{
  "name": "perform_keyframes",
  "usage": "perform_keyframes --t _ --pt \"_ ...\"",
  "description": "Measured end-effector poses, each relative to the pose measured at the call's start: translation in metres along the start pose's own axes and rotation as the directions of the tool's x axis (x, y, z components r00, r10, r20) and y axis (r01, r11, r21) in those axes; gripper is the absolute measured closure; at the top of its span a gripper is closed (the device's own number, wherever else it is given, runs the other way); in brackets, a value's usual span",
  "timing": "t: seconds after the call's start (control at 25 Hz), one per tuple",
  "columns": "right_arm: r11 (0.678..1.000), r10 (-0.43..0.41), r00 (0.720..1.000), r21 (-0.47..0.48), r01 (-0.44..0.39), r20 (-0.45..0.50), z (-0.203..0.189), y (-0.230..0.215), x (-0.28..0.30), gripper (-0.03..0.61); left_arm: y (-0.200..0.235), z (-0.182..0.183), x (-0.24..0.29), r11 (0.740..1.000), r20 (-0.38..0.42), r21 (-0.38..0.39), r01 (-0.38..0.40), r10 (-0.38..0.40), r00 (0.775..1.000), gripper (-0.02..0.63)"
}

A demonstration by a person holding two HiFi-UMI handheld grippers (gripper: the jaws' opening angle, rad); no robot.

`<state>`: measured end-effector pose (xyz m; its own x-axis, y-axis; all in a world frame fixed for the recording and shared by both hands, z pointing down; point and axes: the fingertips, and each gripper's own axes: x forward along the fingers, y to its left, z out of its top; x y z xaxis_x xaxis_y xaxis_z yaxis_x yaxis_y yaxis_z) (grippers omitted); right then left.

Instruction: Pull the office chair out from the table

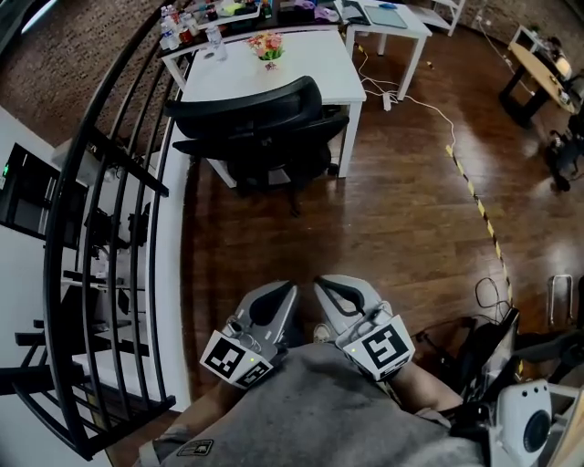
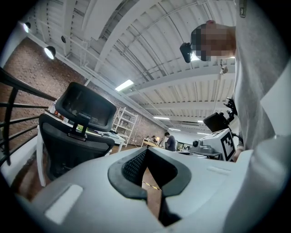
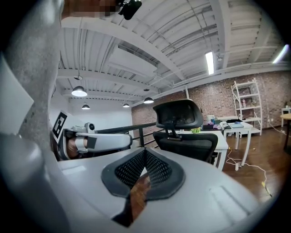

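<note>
A black office chair (image 1: pixel 260 128) stands pushed in at the near edge of a white table (image 1: pixel 319 77), its back toward me. It shows at the left of the left gripper view as the chair (image 2: pixel 77 132) and at the centre right of the right gripper view as the chair (image 3: pixel 184 129). My left gripper (image 1: pixel 285 290) and right gripper (image 1: pixel 321 285) are held side by side close to my body, well short of the chair, over the wooden floor. Both are shut with nothing between the jaws.
A black curved railing (image 1: pixel 109 182) runs along the left, with a stairwell beyond it. A flower pot (image 1: pixel 267 46) and bottles (image 1: pixel 178 27) stand on the table. A white cable (image 1: pixel 429 105) and striped floor tape (image 1: pixel 479 205) cross the wooden floor at right. Equipment (image 1: pixel 520 401) sits at my right.
</note>
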<state>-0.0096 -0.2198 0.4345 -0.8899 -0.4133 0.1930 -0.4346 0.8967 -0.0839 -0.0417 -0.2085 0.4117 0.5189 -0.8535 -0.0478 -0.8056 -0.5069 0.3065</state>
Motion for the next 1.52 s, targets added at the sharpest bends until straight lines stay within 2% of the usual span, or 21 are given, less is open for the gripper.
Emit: perform_keyframes --t 0.12,0.32,0.68,0.96,1.16,1.28,1.4,1.44,1.52 --pt "1.000 -0.024 1.000 0.007 0.024 -0.013 0.002 -0.018 0.031 0.572 0.037 0.006 0.011 1.000 0.002 -0.010 0.005 -0.005 1.000 0.612" --pt "0.998 -0.065 0.998 -0.010 0.065 -0.006 0.029 -0.043 0.084 0.572 0.096 0.042 0.021 1.000 0.016 0.014 0.025 -0.025 1.000 0.612" --pt "0.976 -0.212 0.977 -0.044 0.214 0.036 0.066 -0.095 0.162 0.572 0.211 0.092 0.029 0.996 0.018 0.080 0.038 -0.039 0.999 0.612" --pt "0.961 -0.269 0.962 -0.050 0.272 0.051 0.084 -0.136 0.189 0.572 0.260 0.114 0.048 0.995 0.035 0.098 0.018 -0.021 0.999 0.612" --pt "0.946 -0.316 0.947 -0.055 0.318 0.049 0.083 -0.178 0.197 0.572 0.293 0.119 0.059 0.990 0.037 0.133 -0.047 0.043 0.998 0.612" --pt "0.935 -0.347 0.936 -0.060 0.350 0.055 0.091 -0.201 0.196 0.572 0.318 0.128 0.059 0.978 0.046 0.168 -0.122 0.115 0.992 0.612" --pt "0.919 -0.386 0.921 -0.060 0.389 0.054 0.096 -0.223 0.191 0.569 0.350 0.139 0.054 0.960 0.067 0.181 -0.213 0.204 0.977 0.600" --pt "0.915 -0.395 0.917 -0.060 0.398 0.052 0.095 -0.231 0.190 0.557 0.358 0.143 0.053 0.953 0.075 0.188 -0.236 0.226 0.971 0.586" --pt "0.915 -0.396 0.917 -0.059 0.398 0.043 0.095 -0.243 0.189 0.452 0.371 0.150 0.053 0.945 0.081 0.208 -0.251 0.239 0.968 0.533"
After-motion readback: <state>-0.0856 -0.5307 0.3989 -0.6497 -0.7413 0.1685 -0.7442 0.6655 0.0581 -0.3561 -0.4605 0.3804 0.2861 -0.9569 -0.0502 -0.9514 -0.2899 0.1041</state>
